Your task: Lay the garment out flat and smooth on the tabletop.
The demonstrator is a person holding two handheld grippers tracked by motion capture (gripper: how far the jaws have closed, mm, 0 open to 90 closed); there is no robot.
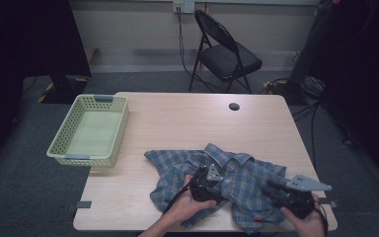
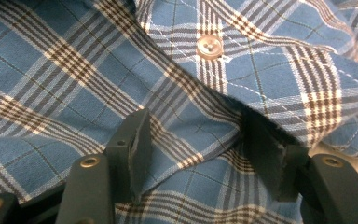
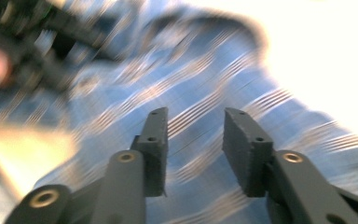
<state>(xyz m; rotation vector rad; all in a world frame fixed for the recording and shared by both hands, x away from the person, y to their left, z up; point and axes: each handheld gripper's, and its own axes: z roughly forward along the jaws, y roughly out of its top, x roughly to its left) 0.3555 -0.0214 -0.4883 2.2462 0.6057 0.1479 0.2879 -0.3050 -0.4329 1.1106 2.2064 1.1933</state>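
Observation:
A blue plaid shirt (image 1: 242, 175) lies crumpled on the near part of the wooden table (image 1: 187, 123). My left gripper (image 1: 211, 175) rests on the shirt's middle, held by a hand. In the left gripper view its jaws (image 2: 196, 119) stand apart with flat shirt cloth (image 2: 74, 70) between them; a fold drapes over the right-hand pad, and a button (image 2: 209, 46) sits just beyond. My right gripper (image 1: 271, 187) hovers at the shirt's right side. Its own view is blurred; there the right gripper (image 3: 196, 114) is open over striped cloth (image 3: 223, 60), nothing pinched.
A pale green basket (image 1: 91, 131) sits empty at the table's left edge, partly overhanging. A round cable hole (image 1: 234, 106) marks the far side of the tabletop. Behind the table stands a black folding chair (image 1: 224, 54), and cables run across the floor at right.

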